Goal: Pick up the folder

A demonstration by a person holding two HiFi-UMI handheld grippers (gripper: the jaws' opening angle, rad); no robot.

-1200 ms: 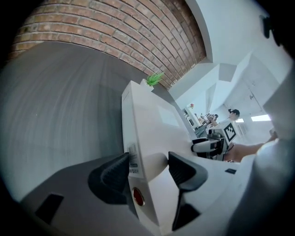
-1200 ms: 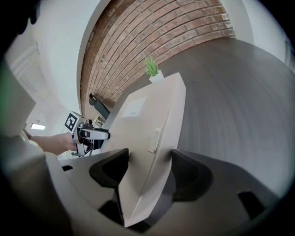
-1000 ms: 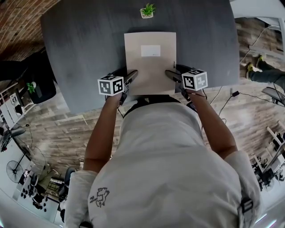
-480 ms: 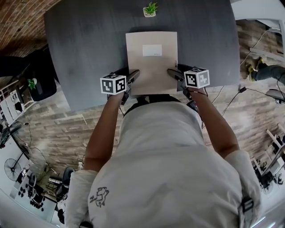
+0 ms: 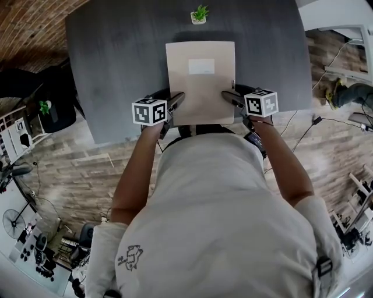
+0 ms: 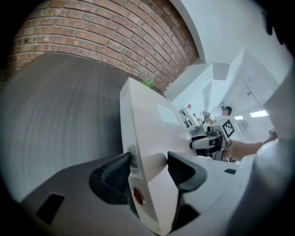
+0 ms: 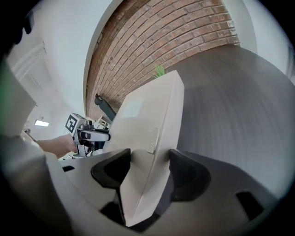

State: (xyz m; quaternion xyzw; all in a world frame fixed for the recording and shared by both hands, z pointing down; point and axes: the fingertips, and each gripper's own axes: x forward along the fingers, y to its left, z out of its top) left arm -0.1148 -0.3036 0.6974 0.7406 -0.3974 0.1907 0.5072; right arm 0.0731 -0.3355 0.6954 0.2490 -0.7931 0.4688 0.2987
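Folder [image 5: 201,81], beige, is held over the dark grey table [image 5: 116,58], its near edge raised. We find the left gripper [image 5: 176,99] clamped on the near left corner and the right gripper [image 5: 227,96] clamped on the near right corner. We note a small potted plant [image 5: 198,14] at the table's far edge.

Folder [image 5: 200,81] lifted off table [image 5: 116,58], raised by left tongs [image 5: 176,100] and right tongs [image 5: 228,96]
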